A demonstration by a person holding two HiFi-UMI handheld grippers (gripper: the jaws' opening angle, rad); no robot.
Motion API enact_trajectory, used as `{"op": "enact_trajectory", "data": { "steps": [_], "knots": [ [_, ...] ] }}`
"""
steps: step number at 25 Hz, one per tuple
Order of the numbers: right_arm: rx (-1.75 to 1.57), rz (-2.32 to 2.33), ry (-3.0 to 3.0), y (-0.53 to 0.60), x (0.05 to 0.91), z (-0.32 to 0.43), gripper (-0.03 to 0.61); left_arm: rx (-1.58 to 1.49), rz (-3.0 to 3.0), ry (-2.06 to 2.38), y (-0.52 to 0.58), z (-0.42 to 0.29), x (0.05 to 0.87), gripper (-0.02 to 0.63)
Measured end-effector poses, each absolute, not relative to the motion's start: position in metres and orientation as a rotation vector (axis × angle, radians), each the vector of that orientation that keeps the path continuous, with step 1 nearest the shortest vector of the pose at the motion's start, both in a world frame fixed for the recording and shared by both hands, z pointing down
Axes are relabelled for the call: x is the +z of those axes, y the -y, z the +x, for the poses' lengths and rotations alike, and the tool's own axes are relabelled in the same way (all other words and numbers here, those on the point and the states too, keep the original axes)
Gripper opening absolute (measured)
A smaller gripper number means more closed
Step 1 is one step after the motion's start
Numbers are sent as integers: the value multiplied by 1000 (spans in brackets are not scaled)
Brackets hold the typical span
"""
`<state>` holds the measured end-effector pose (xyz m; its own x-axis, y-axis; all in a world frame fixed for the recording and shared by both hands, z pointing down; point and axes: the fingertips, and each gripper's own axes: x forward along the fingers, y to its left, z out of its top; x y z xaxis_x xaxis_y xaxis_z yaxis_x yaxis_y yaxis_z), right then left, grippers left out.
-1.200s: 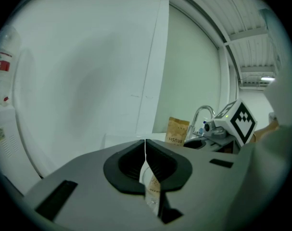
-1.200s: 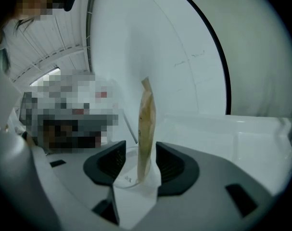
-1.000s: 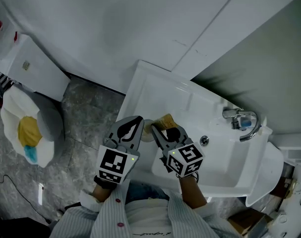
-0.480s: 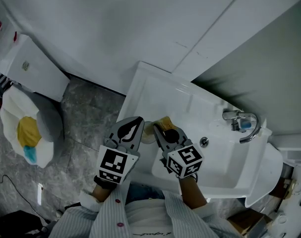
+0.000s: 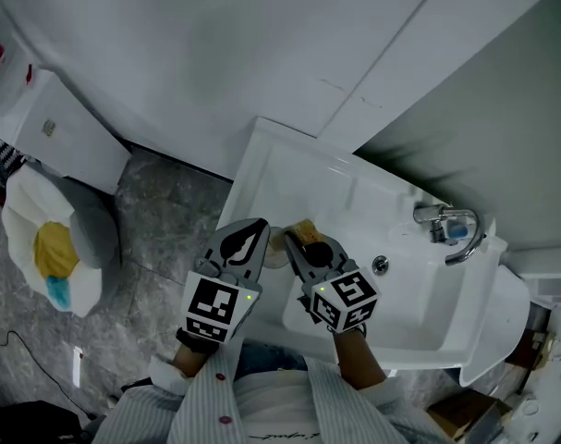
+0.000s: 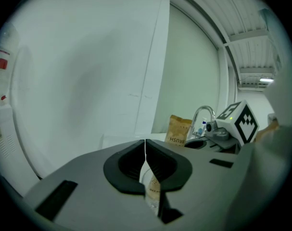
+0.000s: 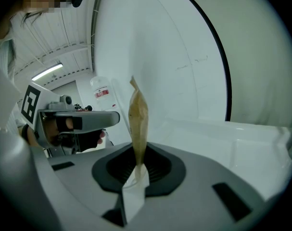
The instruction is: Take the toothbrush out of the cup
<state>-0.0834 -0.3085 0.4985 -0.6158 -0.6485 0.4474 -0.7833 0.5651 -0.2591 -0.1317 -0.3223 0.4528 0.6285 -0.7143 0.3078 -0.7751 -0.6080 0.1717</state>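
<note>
A tan paper toothbrush packet (image 5: 306, 229) stands in a pale translucent cup (image 5: 275, 246) on the sink's near left rim. My right gripper (image 5: 291, 240) is shut on the packet (image 7: 137, 124), which rises upright between its jaws (image 7: 138, 163); those jaws have just been closing on it. My left gripper (image 5: 258, 224) is to the left, shut on the cup (image 6: 153, 189), which shows in the slit between its jaws (image 6: 146, 146). From the left gripper view the packet (image 6: 178, 130) stands just beyond, beside the right gripper's marker cube (image 6: 239, 121).
The white sink (image 5: 419, 294) has a drain (image 5: 381, 264) and a chrome faucet (image 5: 446, 222) at its far right. A toilet (image 5: 49, 239) stands on the grey tiled floor at the left. A white wall runs behind the sink.
The right gripper's jaws have closed in on the toothbrush packet. Both hands have kept their places, and the cup has not moved.
</note>
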Motion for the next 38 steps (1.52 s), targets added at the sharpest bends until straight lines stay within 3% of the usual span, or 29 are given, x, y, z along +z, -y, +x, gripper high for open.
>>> {"op": "enact_trajectory", "data": {
  "steps": [24, 38],
  "knots": [
    [512, 1292, 2586, 288, 437, -80, 48, 267, 2688, 1213, 295, -133, 406, 19],
    [414, 1413, 2670, 236, 379, -46, 48, 285, 2785, 1178, 238, -96, 372, 19]
  ]
}}
